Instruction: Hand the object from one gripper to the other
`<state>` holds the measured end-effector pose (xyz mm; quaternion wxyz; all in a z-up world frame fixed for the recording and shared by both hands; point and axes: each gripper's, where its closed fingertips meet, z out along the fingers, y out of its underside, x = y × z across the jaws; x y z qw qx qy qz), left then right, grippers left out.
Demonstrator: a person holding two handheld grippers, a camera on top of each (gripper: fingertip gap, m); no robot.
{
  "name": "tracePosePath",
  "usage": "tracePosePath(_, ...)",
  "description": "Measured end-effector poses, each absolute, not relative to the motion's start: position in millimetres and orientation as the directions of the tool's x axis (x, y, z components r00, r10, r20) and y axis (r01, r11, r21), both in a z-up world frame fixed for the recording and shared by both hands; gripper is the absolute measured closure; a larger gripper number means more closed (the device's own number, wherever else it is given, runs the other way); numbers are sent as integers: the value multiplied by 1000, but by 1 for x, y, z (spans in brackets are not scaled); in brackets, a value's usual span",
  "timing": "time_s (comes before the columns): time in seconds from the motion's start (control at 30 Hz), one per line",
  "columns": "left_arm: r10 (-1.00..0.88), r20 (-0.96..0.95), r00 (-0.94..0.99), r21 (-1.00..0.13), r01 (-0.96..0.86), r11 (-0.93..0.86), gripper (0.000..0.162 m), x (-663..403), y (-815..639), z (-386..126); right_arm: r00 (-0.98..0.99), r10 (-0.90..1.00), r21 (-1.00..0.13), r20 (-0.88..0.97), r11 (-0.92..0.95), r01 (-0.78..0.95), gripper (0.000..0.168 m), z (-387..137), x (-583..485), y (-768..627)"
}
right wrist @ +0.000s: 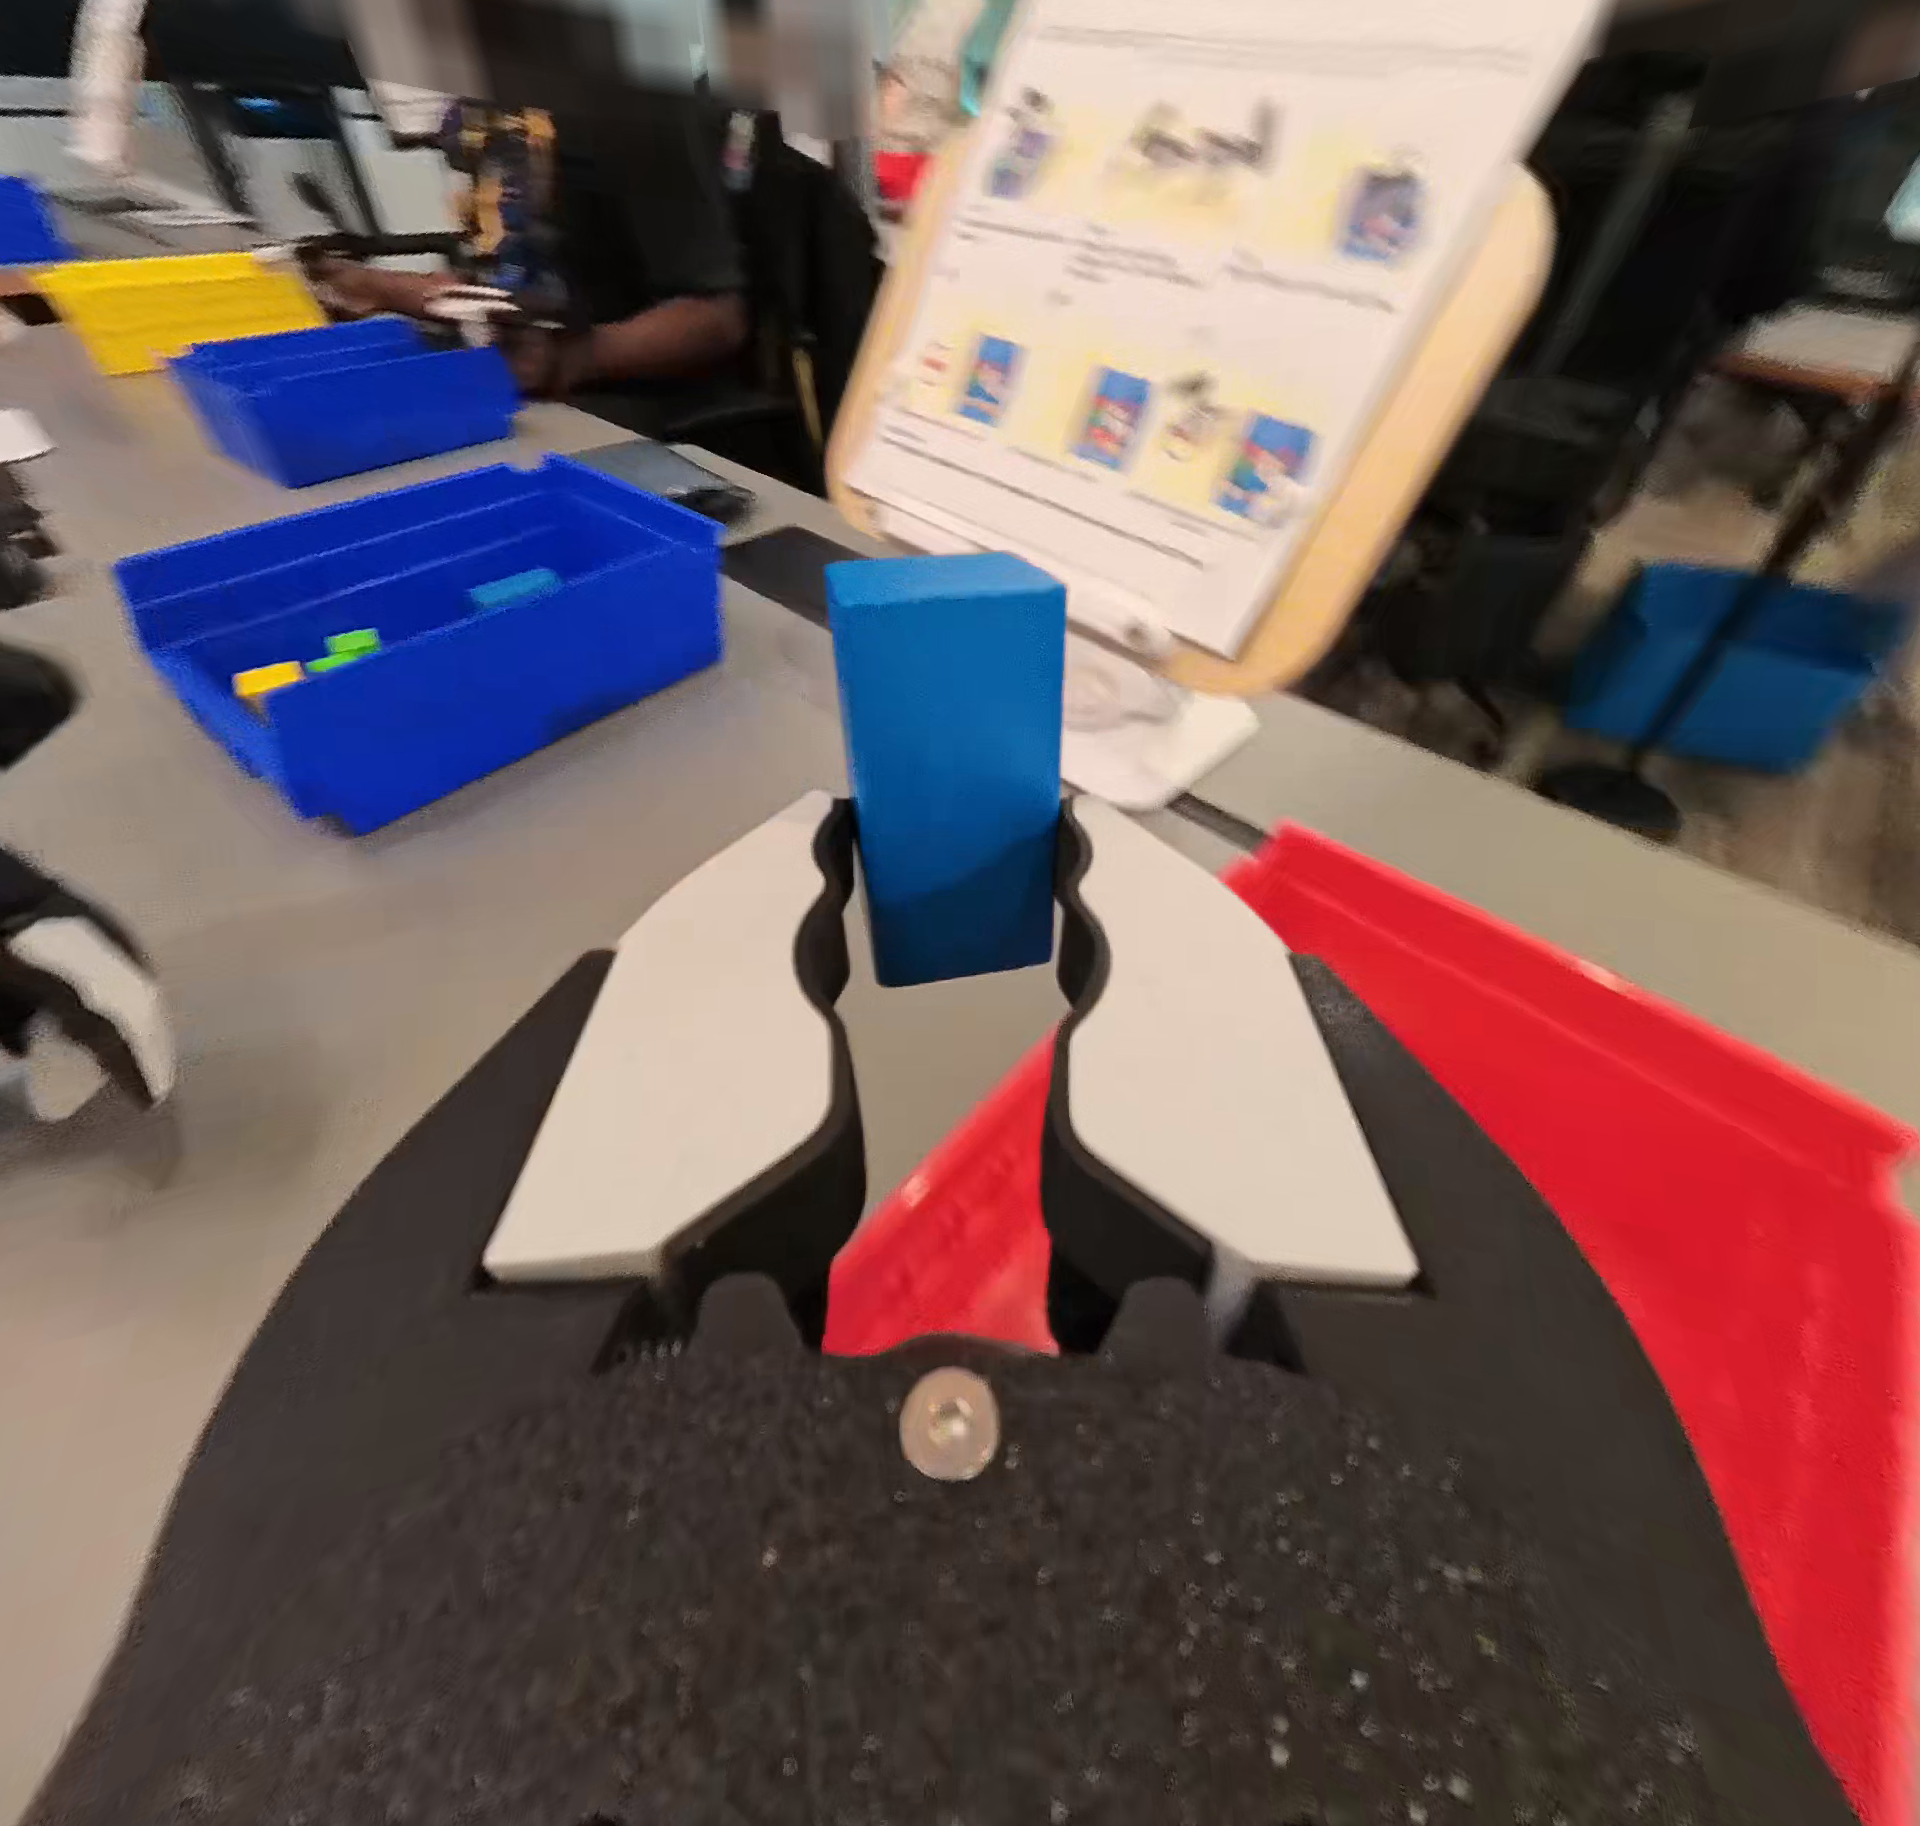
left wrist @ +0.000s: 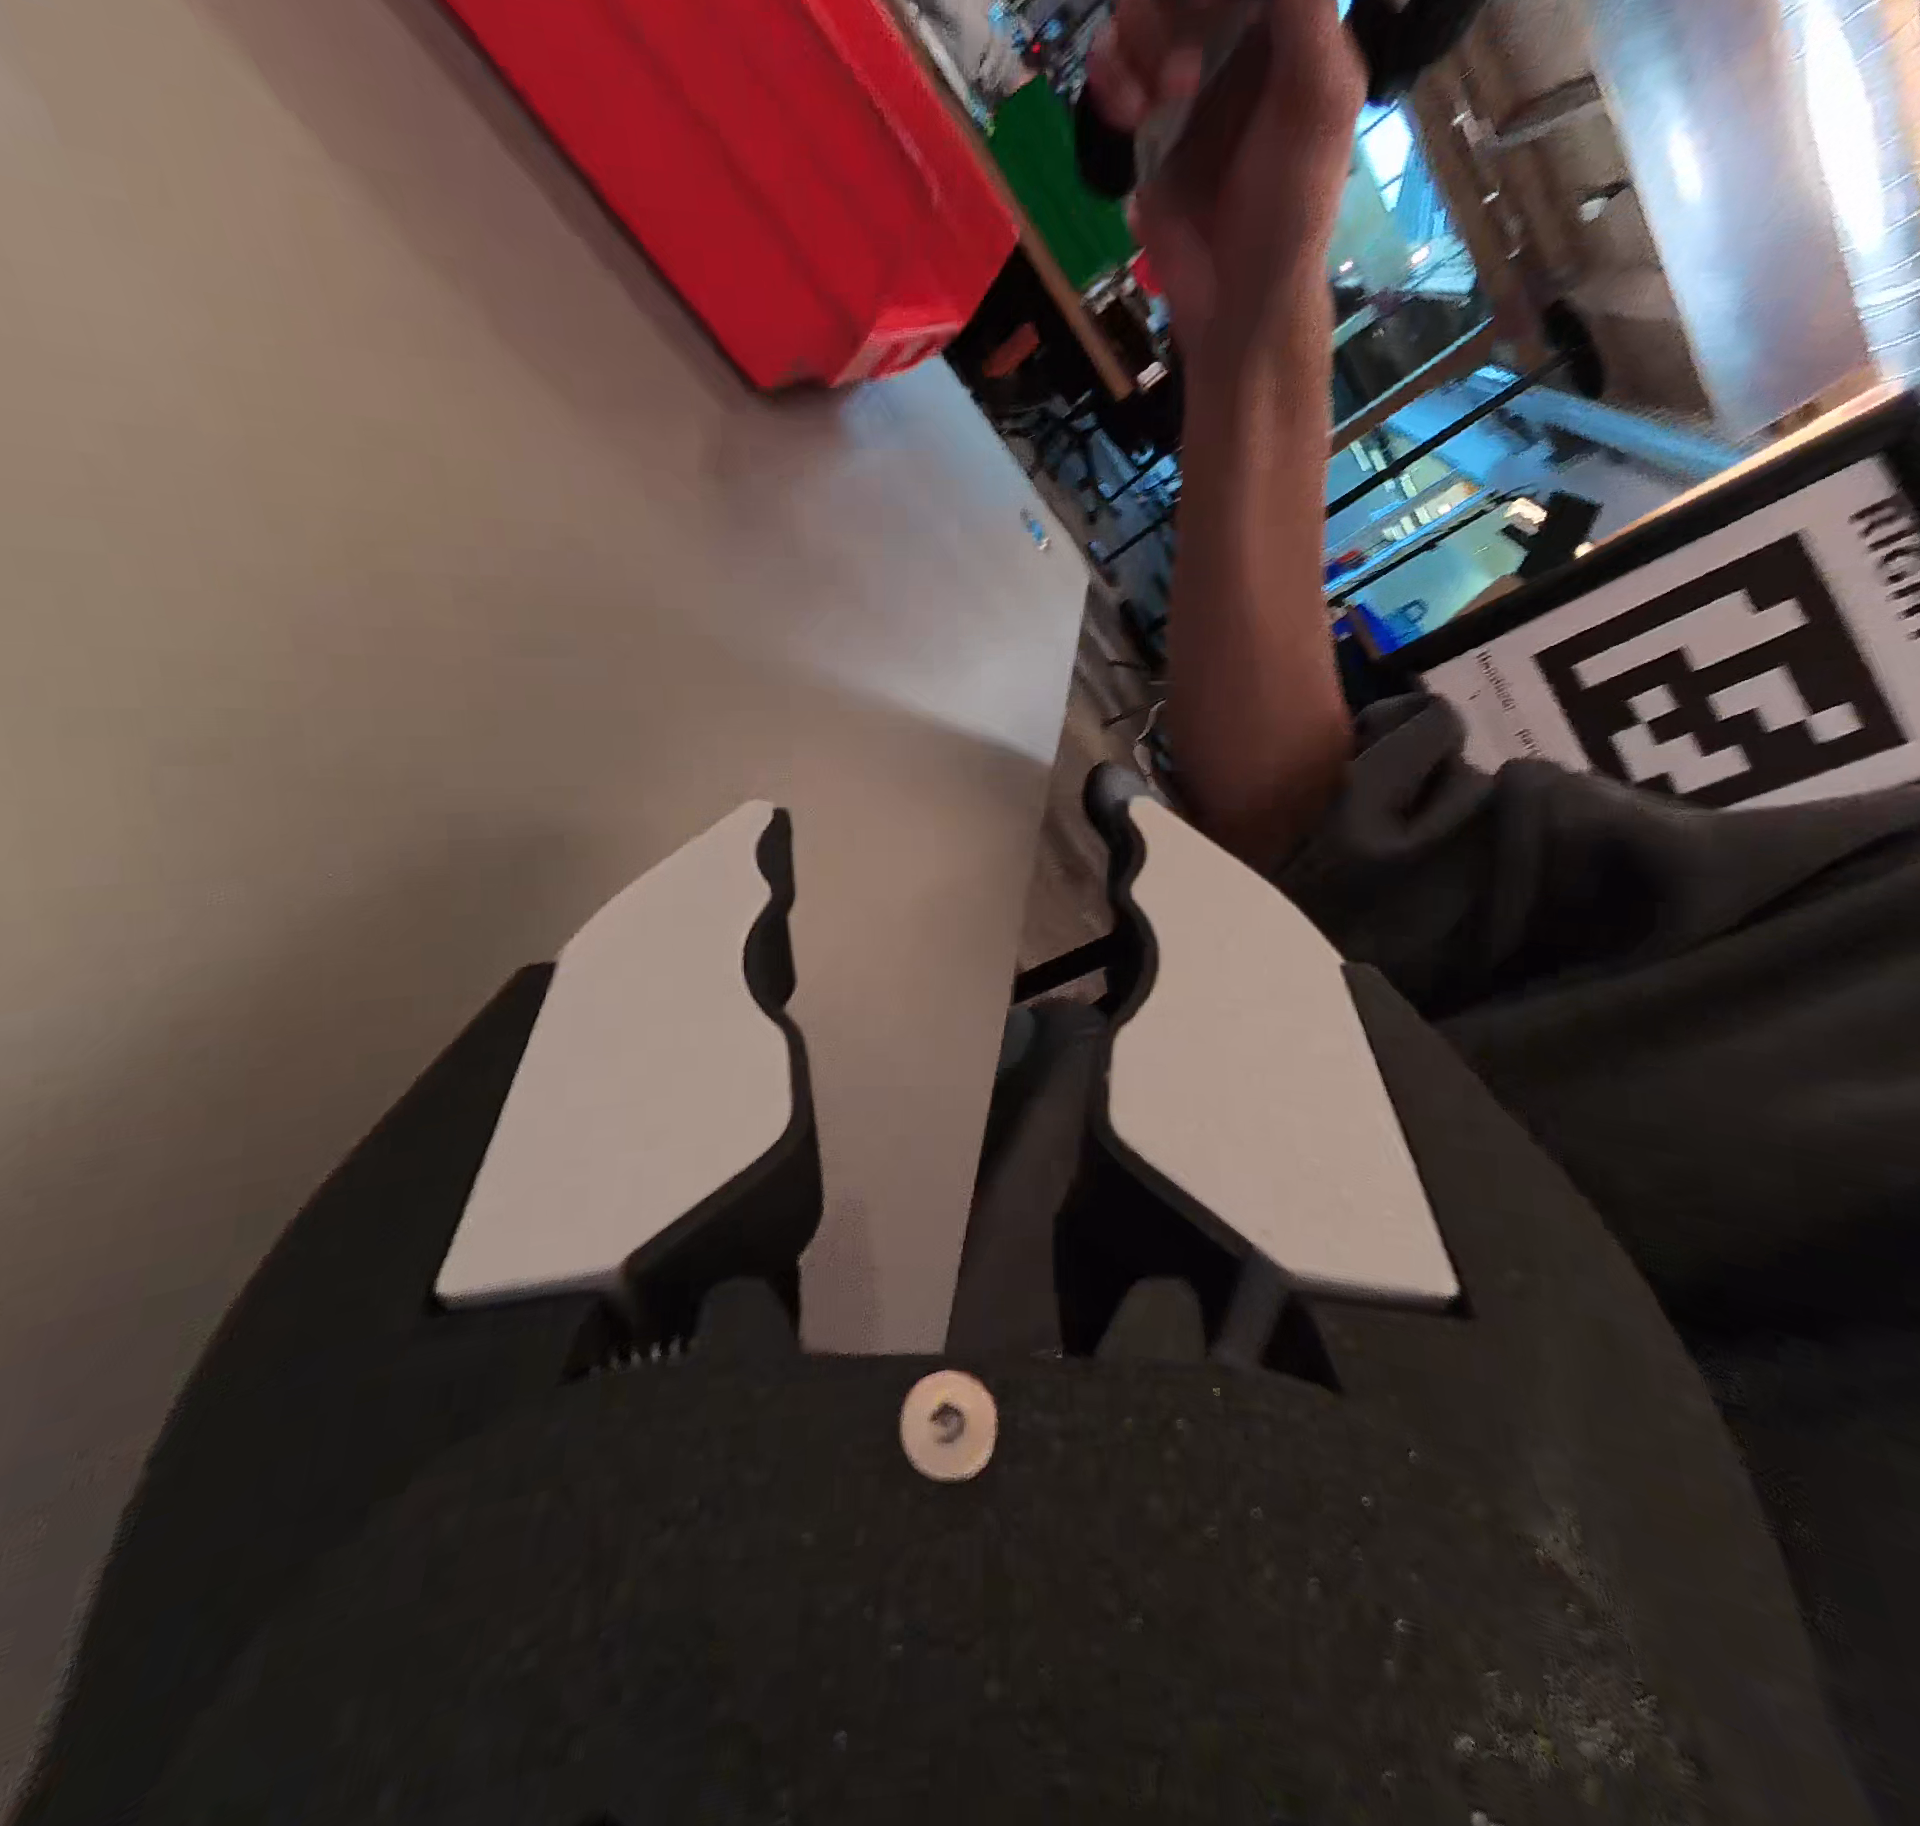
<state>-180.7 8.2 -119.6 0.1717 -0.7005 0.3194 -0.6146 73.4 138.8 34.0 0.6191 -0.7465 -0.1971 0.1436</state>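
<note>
The blue block (right wrist: 951,768) is clamped upright at the tips of the right gripper (right wrist: 956,841), held above the grey tabletop (right wrist: 416,945) and a red bin (right wrist: 1558,1205). The left gripper (left wrist: 940,841) is seen spread apart and empty, angled over the tabletop edge. The handover is judged not yet made: approach, transfer and release are all left.

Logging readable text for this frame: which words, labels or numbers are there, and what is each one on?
Marker card: large print cut off by the frame edge, and small blurred print beside the black-and-white pattern. Neither is transcribed.
Picture sheet on the wooden board: lines of print, all too blurred to read.
Blue block: no writing on its visible faces.
</note>
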Motion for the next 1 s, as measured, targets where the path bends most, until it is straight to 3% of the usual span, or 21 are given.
tracePosePath(0.13, -673, 739, 40, -641, -263, -721, 107, -175, -3, -126, 973, 218, -903, -80, -430, 22, 132, -10, 143, 151)
tracePosePath(0.3, -704, 707, 72, -660, -289, -693, 107, -176, -1, -132, 961, 69, -675, -267, -725, -136, 134, -88, 145, 157)
tracePosePath(0.4, -702, 709, 72, -662, -276, -697, 108, -178, 4, -130, 985, 24, -528, -169, -847, -70, 134, -125, 140, 162)
tracePosePath(0.57, -649, 760, 42, -621, -248, -744, 109, -180, 8, -126, 998, 49, -405, -47, -914, 26, 134, -147, 141, 194)
tracePosePath(0.73, -684, 726, 69, -650, -256, -716, 109, -185, 10, -128, 992, 120, -317, 46, -939, 129, 134, -171, 151, 220)
tracePosePath(0.87, -682, 727, 72, -648, -255, -718, 109, -187, 9, -128, 992, 122, -309, 37, -942, 128, 134, -175, 150, 222)
tracePosePath(1.0, -660, 749, 60, -631, -242, -737, 109, -188, 10, -126, 995, 87, -192, -37, -978, 79, 134, -192, 142, 205)
